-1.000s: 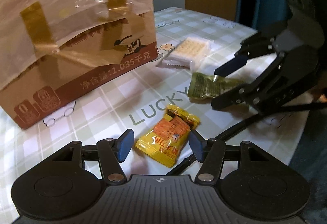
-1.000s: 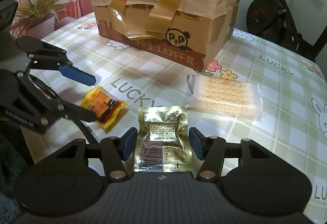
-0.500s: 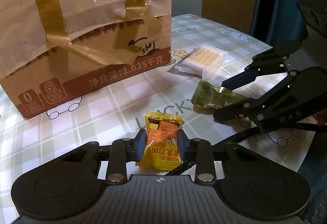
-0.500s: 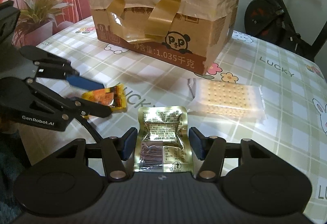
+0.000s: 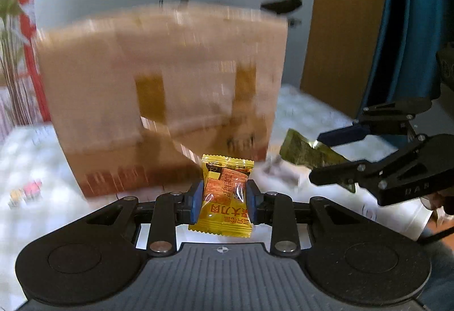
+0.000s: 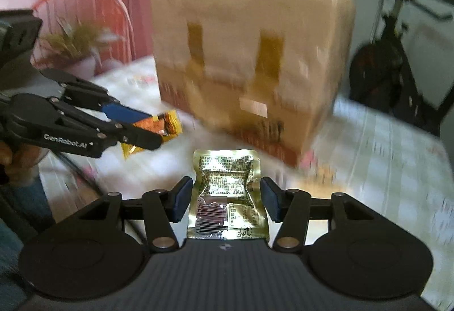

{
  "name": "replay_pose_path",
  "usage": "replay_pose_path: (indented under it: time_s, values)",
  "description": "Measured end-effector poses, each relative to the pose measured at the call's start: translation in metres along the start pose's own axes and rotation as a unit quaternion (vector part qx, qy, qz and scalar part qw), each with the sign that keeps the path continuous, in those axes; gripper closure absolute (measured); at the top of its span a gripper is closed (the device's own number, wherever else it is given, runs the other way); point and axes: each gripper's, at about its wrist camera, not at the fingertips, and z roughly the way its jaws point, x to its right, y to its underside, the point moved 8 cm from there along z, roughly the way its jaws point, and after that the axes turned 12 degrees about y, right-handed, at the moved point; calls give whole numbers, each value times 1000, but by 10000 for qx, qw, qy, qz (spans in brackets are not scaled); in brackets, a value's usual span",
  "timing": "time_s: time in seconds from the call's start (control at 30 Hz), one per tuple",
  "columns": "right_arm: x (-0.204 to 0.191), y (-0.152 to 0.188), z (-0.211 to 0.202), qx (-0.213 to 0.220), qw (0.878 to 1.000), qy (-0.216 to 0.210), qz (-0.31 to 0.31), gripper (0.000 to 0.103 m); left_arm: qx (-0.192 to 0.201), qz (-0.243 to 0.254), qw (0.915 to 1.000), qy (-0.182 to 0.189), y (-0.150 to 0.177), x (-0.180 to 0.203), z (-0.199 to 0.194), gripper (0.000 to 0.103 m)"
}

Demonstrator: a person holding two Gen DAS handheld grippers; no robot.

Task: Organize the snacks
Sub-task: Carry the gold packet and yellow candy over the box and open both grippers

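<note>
The yellow snack packet (image 5: 224, 194) sits clamped between the blue pads of the left gripper (image 5: 224, 198), lifted clear of the table (image 5: 28, 157), jaws narrow and pressing on both its sides. The gold foil packet (image 6: 228, 197) lies between the pads of the right gripper (image 6: 224, 197), off the table too; those jaws are closing, and the left wrist view shows the foil pinched at its edge there, at about three o'clock. Two packets are held, then, one per gripper (a third pale shape near the box's base is too blurred to name). The left wrist view shows the yellow packet's printed front and the foil only as a crumpled corner; the right wrist view shows the foil's barcode and fine print, with the yellow packet as an orange-and-yellow end poking past the left gripper's pads at nine o'clock. One taped cardboard box (image 5: 170, 100) stands on the table at twelve o'clock in both views, badly smeared. Only the right wrist view shows the pink chair (image 6: 85, 7), the potted plant (image 6: 76, 47) and the exercise bike (image 6: 388, 64) at two o'clock; only the left shows the blue curtain (image 5: 411, 27).
</note>
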Motion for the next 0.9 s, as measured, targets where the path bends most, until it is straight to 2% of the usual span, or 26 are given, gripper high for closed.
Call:
replay_pose_path:
  time_s: [0.23, 0.4, 0.63, 0.7, 0.83, 0.87, 0.9]
  values:
    - [8, -85, -40, 1069, 9941, 38, -186, 48, 872, 354, 9953, -215, -76, -13, -54, 70]
    - [17, -145, -39, 1516, 9880, 168, -257, 48, 1163, 328, 9913, -517, -128, -35, -59, 70]
    - [44, -200, 23, 1386, 9896, 308, 237, 48, 1180, -231, 9882, -948, -174, -88, -23, 70]
    - [45, -210, 38, 1307, 9905, 281, 319, 48, 1145, -398, 9874, -1013, -178, -101, -14, 70]
    - [46, -216, 62, 1083, 9931, 274, 364, 46, 964, -365, 9864, -1283, -176, -116, -7, 68]
    - [47, -216, 69, 1018, 9937, 297, 367, 45, 928, -339, 9857, -1367, -175, -118, -5, 67]
    - [48, -215, 74, 940, 9943, 326, 374, 44, 888, -339, 9852, -1426, -175, -120, -3, 62]
